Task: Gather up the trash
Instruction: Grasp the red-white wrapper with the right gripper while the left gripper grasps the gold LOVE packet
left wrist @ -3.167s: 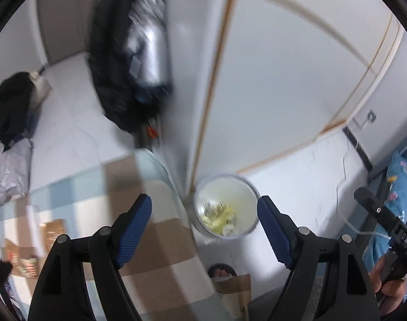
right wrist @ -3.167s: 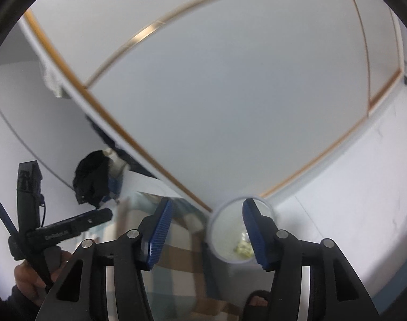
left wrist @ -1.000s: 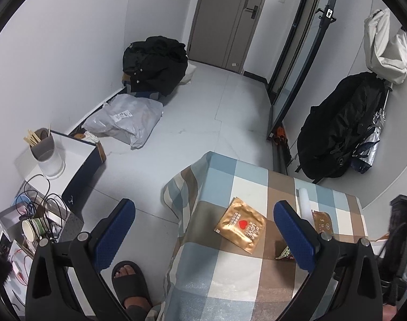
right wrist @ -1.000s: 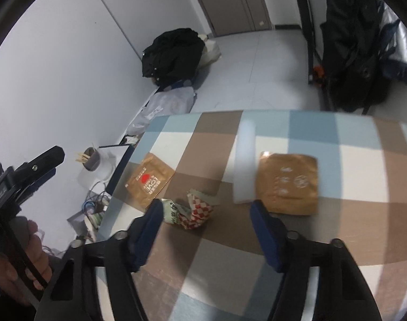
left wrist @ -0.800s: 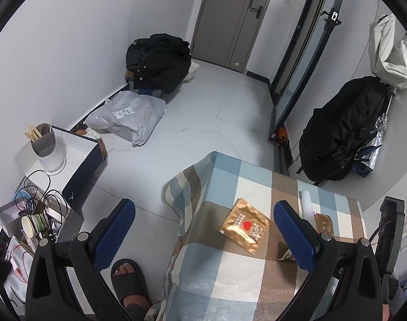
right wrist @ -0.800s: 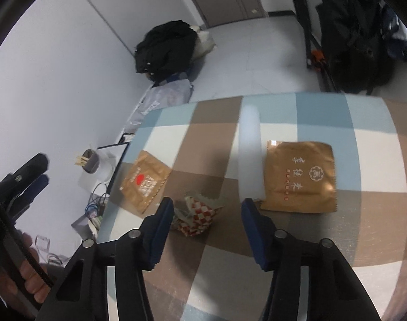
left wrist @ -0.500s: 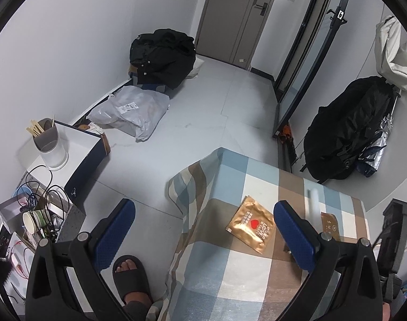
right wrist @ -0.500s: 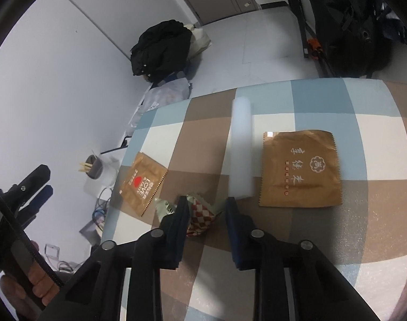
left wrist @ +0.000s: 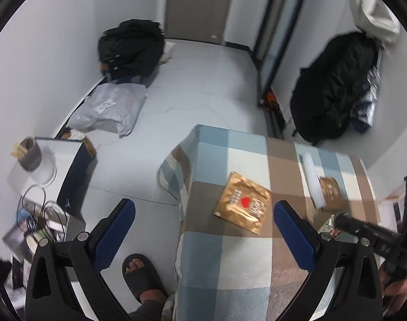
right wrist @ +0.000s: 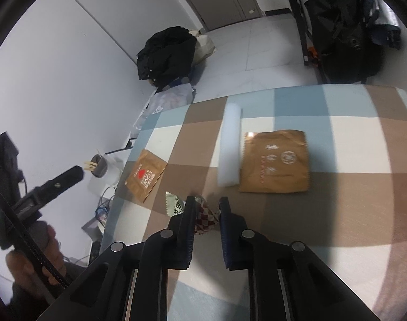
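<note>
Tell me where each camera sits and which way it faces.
Left wrist: on the left gripper, tilted down past the checked tablecloth corner to the floor; a sandalled foot shows.
Right wrist: on the right gripper, tilted down, jaws closing on a crumpled checkered wrapper.
Shared: gold heart packet.

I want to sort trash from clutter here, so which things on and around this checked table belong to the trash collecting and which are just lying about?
Belongs to the job:
- crumpled checkered wrapper, right gripper closing on it
- gold heart packet
- brown packet
- white foam strip

Just lying about:
- black jacket
- grey mailer bag
- chopstick cup
- black backpack
</note>
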Action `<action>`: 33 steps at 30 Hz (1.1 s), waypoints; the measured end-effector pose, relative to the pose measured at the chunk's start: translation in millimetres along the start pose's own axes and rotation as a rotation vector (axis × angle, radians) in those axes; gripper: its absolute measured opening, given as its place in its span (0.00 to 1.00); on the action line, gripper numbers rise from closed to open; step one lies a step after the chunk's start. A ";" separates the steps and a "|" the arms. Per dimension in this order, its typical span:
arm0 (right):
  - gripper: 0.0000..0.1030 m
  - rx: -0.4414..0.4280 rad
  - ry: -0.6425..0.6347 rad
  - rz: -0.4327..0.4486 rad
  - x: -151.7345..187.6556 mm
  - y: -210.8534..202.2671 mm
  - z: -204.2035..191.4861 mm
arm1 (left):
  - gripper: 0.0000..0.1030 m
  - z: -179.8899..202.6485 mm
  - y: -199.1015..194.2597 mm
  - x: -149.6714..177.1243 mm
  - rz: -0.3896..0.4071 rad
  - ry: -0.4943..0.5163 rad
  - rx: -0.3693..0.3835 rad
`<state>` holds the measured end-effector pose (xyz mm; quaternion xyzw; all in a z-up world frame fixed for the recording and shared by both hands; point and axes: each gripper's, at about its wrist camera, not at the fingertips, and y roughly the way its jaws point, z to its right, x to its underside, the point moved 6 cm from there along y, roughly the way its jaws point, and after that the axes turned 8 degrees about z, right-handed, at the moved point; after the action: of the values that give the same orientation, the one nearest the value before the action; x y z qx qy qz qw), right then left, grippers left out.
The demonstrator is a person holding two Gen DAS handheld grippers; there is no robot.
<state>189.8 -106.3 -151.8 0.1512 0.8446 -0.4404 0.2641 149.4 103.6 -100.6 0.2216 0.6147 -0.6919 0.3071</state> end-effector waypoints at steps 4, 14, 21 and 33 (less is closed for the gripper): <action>0.16 0.005 -0.006 0.008 6.0 -17.0 7.1 | 0.99 16.8 13.0 2.2 -0.085 0.038 0.094; 0.15 0.016 -0.026 0.049 22.6 -57.1 27.6 | 0.98 46.1 63.1 13.4 -0.247 0.262 0.031; 0.16 0.017 0.013 0.079 27.6 -63.2 45.7 | 0.98 40.4 71.5 19.8 -0.285 0.319 -0.029; 0.16 -0.023 -0.012 0.116 31.9 -79.7 48.0 | 0.87 56.1 70.6 18.9 -0.269 0.372 0.077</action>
<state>139.9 -190.2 -140.0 0.1939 0.8379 -0.4155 0.2961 189.1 41.4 -155.8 0.2729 0.6581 -0.6966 0.0849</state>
